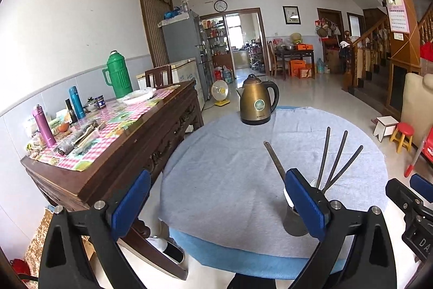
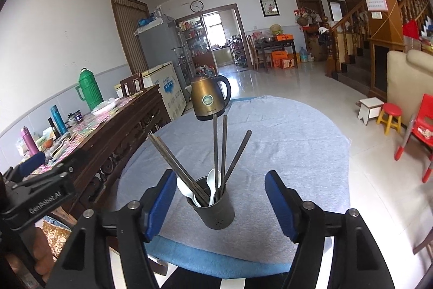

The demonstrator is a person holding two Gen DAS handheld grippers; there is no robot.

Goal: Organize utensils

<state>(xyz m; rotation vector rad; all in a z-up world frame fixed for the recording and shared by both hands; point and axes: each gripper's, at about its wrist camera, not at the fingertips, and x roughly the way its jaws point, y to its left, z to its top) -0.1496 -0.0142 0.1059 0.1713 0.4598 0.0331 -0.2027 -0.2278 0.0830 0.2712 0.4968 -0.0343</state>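
Standing in dark holder (image 2: 215,207), chopsticks (image 2: 223,151), spoons (image 2: 211,184), both claws apart, empty.

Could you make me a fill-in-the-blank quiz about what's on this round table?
1. The chopsticks and white spoons stand in a dark ____.
2. Behind the holder on the grey cloth stands a bronze ____.
3. The right gripper has its jaws ____, not touching the holder.
4. On the side table the tall thermos is coloured ____.

Missing words: holder; kettle; open; green
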